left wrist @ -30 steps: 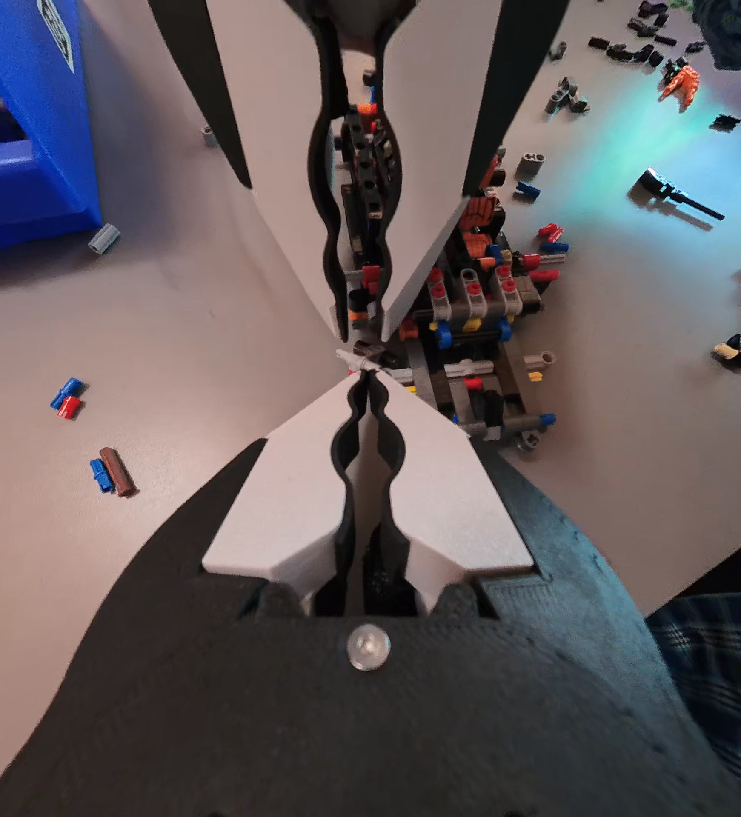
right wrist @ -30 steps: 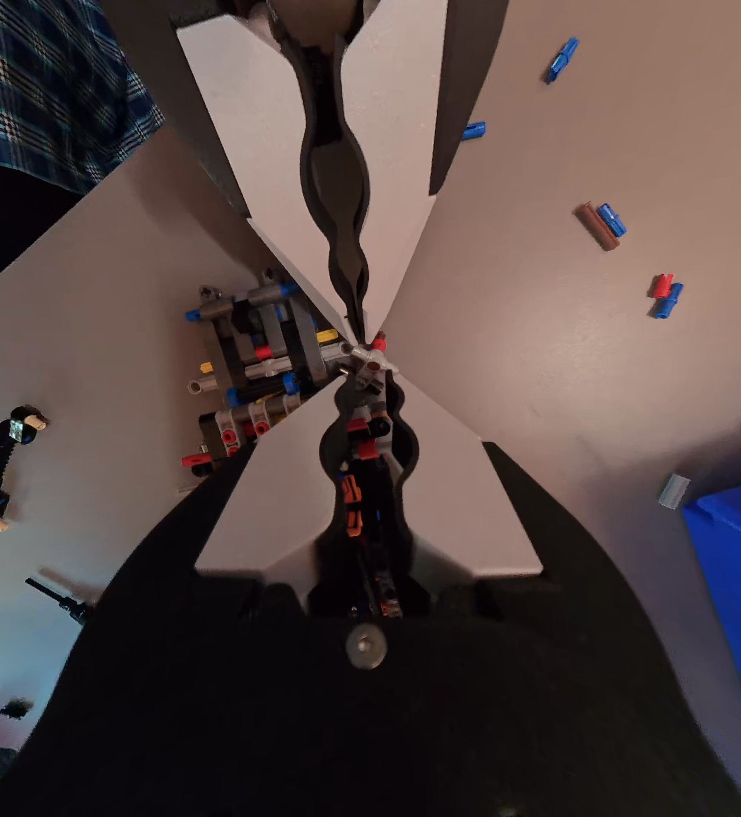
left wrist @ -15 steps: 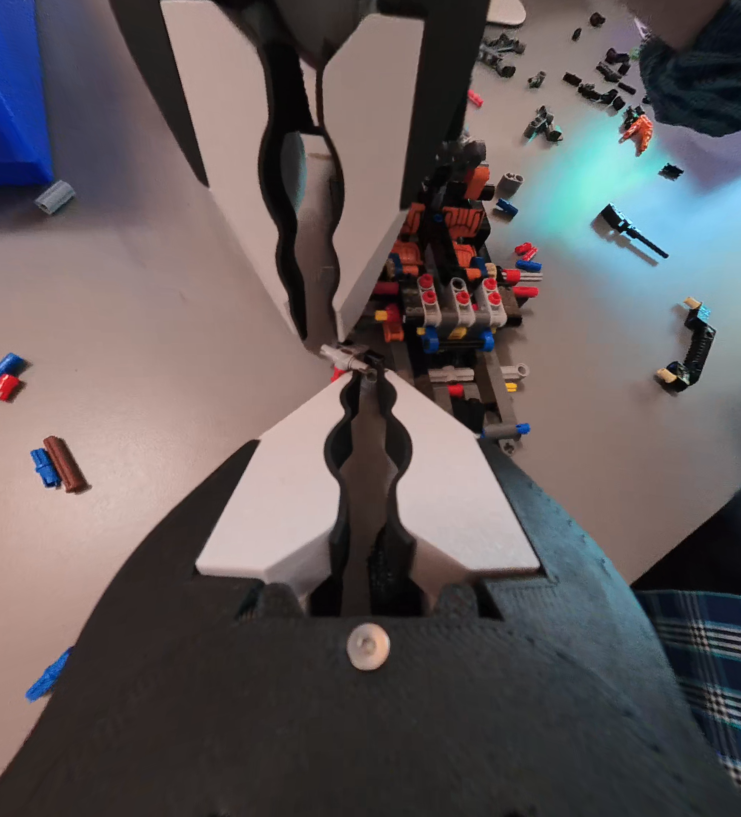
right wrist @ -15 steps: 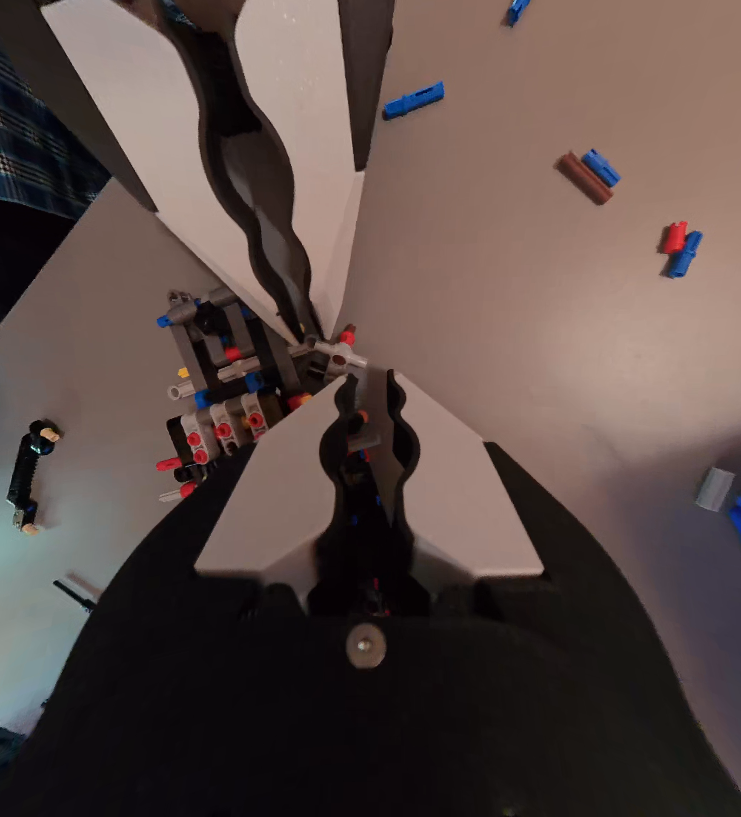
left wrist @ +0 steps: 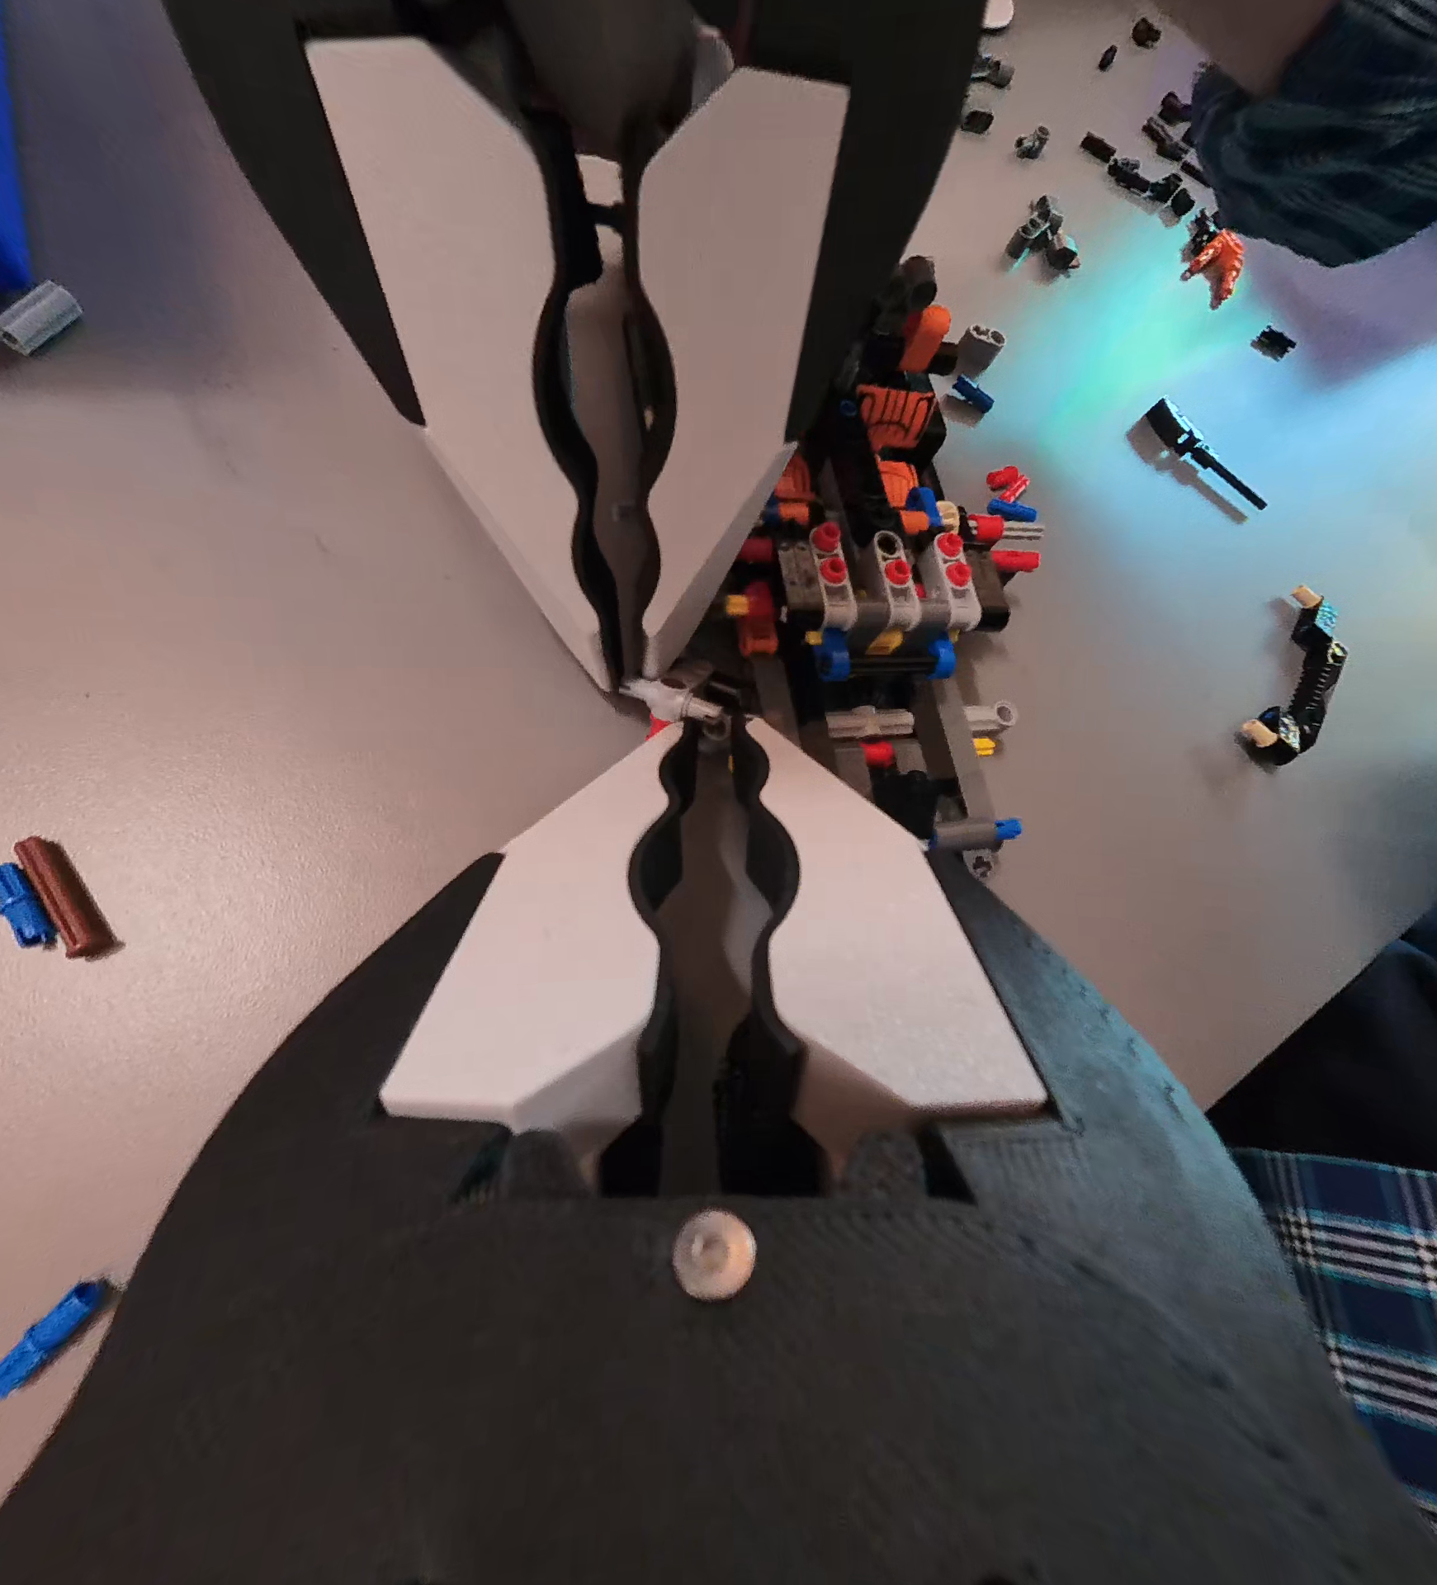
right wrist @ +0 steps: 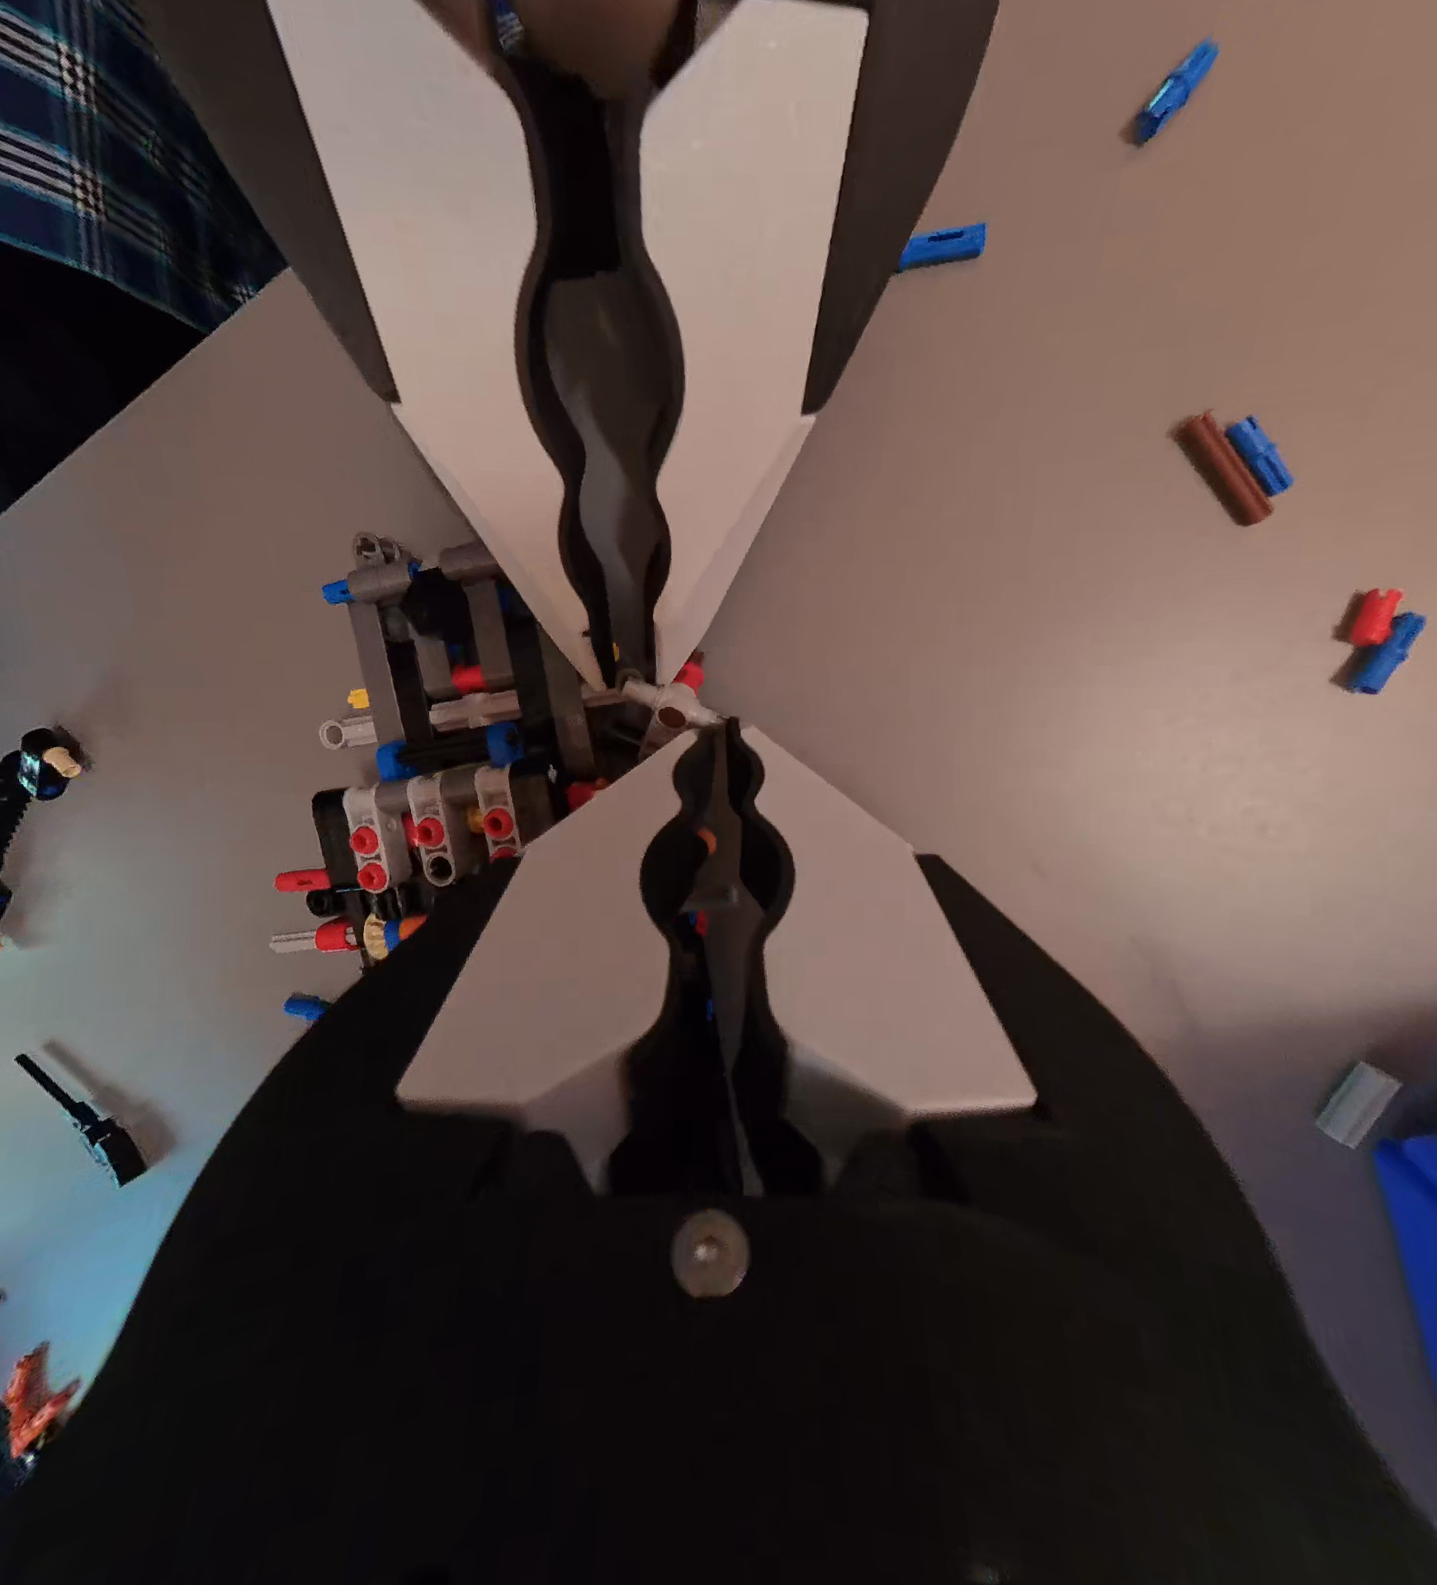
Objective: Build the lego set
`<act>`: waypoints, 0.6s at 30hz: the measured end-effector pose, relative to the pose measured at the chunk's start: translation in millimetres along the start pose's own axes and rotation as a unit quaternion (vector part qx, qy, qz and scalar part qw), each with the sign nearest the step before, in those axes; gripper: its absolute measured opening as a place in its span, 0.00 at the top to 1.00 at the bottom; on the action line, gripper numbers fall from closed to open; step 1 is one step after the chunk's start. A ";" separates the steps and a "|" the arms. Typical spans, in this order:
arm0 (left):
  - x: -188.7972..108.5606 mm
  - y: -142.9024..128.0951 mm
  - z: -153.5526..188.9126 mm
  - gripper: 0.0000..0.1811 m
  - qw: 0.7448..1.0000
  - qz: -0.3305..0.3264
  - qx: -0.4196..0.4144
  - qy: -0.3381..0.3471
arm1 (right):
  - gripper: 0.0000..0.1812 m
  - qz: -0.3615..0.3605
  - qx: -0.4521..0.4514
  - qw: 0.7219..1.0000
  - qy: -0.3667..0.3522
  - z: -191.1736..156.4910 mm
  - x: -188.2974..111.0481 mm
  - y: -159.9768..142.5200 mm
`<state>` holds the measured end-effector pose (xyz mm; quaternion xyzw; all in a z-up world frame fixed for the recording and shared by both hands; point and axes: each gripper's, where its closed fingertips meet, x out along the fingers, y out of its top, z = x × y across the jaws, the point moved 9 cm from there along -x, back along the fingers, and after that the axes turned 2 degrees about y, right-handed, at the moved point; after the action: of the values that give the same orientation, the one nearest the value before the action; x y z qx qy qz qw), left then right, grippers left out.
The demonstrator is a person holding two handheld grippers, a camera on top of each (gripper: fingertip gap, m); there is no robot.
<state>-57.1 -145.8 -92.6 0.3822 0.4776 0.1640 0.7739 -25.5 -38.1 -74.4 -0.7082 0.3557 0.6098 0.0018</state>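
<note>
Both hand-held grippers meet tip to tip over the desk (left wrist: 269, 600). The left hand-held gripper (left wrist: 710, 738) and right hand-held gripper (right wrist: 727, 729) are each nearly closed, pinching a small grey connector (left wrist: 676, 696) beside the lego model (left wrist: 878, 600).

Grey table (left wrist: 286, 600), teal light patch (left wrist: 1126, 360)

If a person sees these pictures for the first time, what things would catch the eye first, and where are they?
First, the two grippers, left gripper and right gripper, meeting tip to tip at the centre, jaws nearly closed around a small light grey connector. Beside them lies the colourful half-built lego model on the grey table. Loose pieces lie around, like a brown piece at the left.
</note>
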 end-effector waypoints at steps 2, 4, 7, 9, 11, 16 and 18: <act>-0.1 0.1 0.3 0.96 1.000 0.002 -0.001 -0.001 | 1.00 0.006 -0.007 1.000 -0.003 0.1 -2.9 0.9; 0.1 -0.1 0.1 0.95 1.000 0.001 -0.003 0.000 | 1.00 0.013 -0.009 1.000 -0.005 -1.1 -6.6 2.4; 0.1 -0.1 -1.3 0.92 1.000 0.003 -0.011 0.001 | 1.00 0.003 -0.013 1.000 -0.020 -4.0 -7.9 4.0; 0.4 -0.3 -1.9 0.91 1.000 0.001 -0.015 -0.001 | 1.00 0.002 -0.012 1.000 -0.022 -6.3 -6.9 4.7; 1.2 -0.1 -1.5 0.90 1.000 0.000 -0.019 -0.005 | 1.00 0.003 -0.009 1.000 -0.023 -8.3 -5.6 4.7; 3.5 0.4 -0.6 0.91 0.999 -0.001 -0.033 -0.013 | 1.00 0.011 0.004 0.999 -0.034 -12.3 -7.5 3.2; 3.9 1.0 0.5 0.93 0.999 0.001 -0.030 -0.014 | 1.00 0.020 0.009 0.999 -0.036 -13.8 -10.0 2.2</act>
<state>-54.6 -143.0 -94.2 0.3613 0.4616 0.1738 0.7913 -14.7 -40.8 -61.3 -0.6783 0.3750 0.6318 0.0089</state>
